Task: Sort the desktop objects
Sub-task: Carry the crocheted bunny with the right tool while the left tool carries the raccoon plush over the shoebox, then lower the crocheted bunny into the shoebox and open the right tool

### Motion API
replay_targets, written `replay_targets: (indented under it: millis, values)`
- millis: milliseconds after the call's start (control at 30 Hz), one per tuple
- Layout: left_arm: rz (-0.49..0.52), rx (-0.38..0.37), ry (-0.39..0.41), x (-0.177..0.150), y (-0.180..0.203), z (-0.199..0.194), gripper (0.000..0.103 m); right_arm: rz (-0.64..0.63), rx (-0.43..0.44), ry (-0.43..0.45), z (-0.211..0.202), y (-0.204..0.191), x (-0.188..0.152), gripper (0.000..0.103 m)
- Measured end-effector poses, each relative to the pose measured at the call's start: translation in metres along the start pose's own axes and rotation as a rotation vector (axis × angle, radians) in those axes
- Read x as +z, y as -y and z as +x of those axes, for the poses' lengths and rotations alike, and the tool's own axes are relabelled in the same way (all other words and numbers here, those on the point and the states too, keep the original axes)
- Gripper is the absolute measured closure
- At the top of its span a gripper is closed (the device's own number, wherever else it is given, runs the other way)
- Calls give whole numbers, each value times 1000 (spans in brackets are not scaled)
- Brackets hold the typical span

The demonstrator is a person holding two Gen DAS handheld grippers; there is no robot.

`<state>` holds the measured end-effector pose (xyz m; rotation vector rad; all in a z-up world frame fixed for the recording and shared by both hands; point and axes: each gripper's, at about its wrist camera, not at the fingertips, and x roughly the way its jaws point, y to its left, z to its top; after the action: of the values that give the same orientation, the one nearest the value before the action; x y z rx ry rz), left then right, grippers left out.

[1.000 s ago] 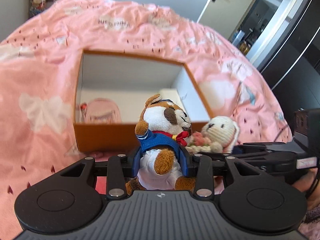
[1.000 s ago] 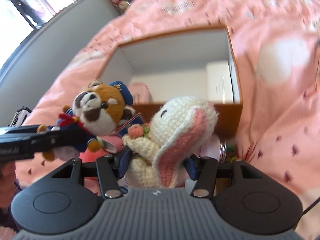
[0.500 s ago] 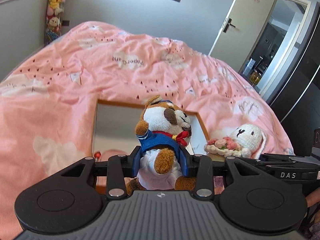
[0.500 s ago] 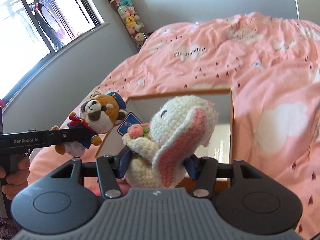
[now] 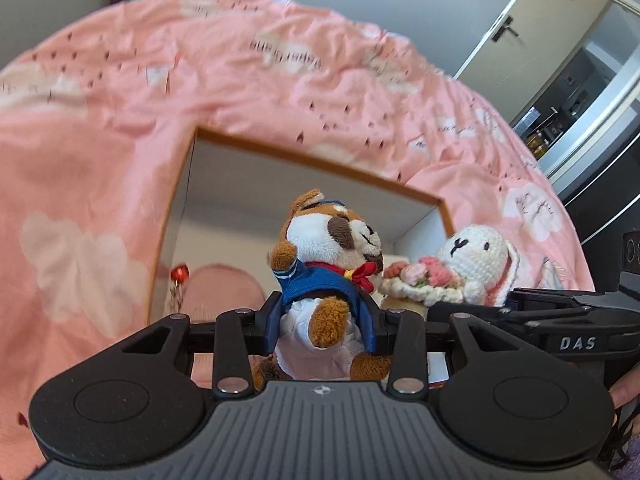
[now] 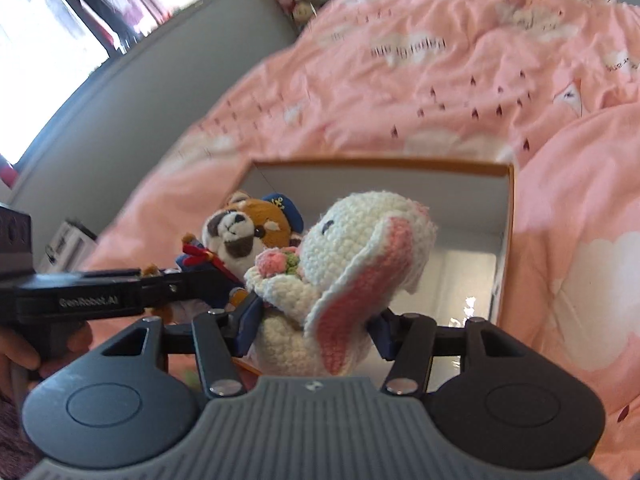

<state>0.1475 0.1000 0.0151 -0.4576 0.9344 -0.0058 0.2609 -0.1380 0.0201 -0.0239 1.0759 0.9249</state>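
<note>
The left gripper is clenched on a plush red panda dressed in a blue sailor top, a red bow and a blue cap; its blue fingers press the toy's white belly from both sides, and the toy sits upright, held above the near edge of the orange box; the right gripper grasps a crocheted white bunny with pink-lined ears, which clutches a small pink crocheted bouquet to its chest; the bunny also hangs over the box's near edge, just beside the panda, the bouquet close to touching the panda's bow in the left wrist view.

The orange box is open, white inside, and rests on a pink duvet printed with white clouds and small dark marks; inside the box, at its left end in the left wrist view, lies a pink rounded item with a small red piece beside it, too blurred to name; a pale flat object lies at the box's right end in the right wrist view, unclear.

Writing: "DAS" in pale letters on the right gripper's body as seen from the left camera; "GenRobot.AI" on the left gripper's arm as seen from the right camera; the duvet's printed lettering beyond the box is upside down and too smeared to read; gold marks on the panda's cap are not legible.
</note>
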Motion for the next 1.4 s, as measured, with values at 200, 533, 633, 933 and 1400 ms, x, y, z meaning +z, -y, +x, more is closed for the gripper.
replay_targets:
  millis: [200, 533, 633, 933, 1400]
  values:
    - [-76, 5, -59, -5, -12, 32, 59, -109, 69, -206, 35, 18, 10, 44]
    - [-44, 57, -90, -14, -1, 57, 59, -334, 32, -421, 86, 14, 16, 44]
    - [-10, 113, -108, -16, 3, 63, 58, -370, 43, -445, 95, 11, 14, 44]
    - [86, 204, -189, -21, 9, 81, 53, -399, 64, -447, 118, 4, 11, 40]
    - [98, 93, -180, -18, 2, 60, 59, -363, -51, -265, 59, -4, -12, 34]
